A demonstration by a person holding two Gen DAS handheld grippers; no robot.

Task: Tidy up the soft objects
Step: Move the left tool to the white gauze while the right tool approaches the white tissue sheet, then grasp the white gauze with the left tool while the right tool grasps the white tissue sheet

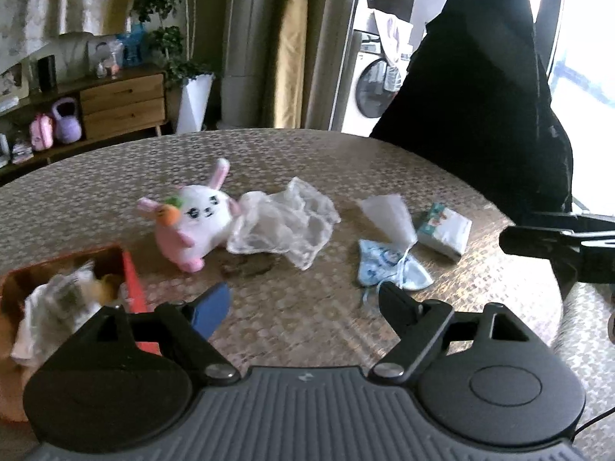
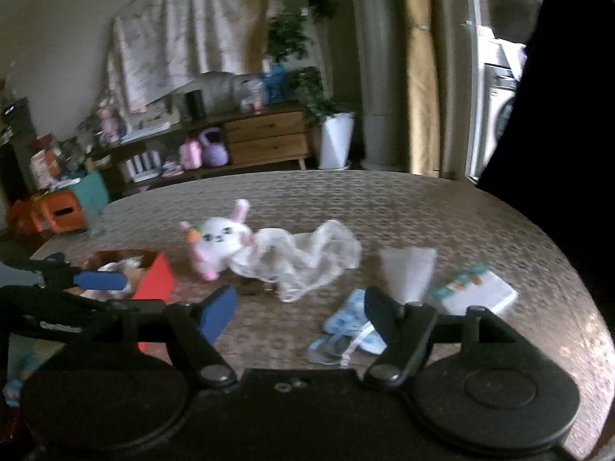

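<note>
I find both my left gripper [image 1: 303,303] and right gripper [image 2: 300,309] released and empty above the table [image 1: 384,161], the plush rabbit [image 1: 194,219] lying ahead and leftward beside the mesh cloth [image 1: 286,221], nearer the left gripper and the box [image 1: 57,269].

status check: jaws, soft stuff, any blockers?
Left gripper and right gripper open, empty. Plush bunny, mesh bag, blue pouch loose on table. Box partly filled. No blockers.
</note>
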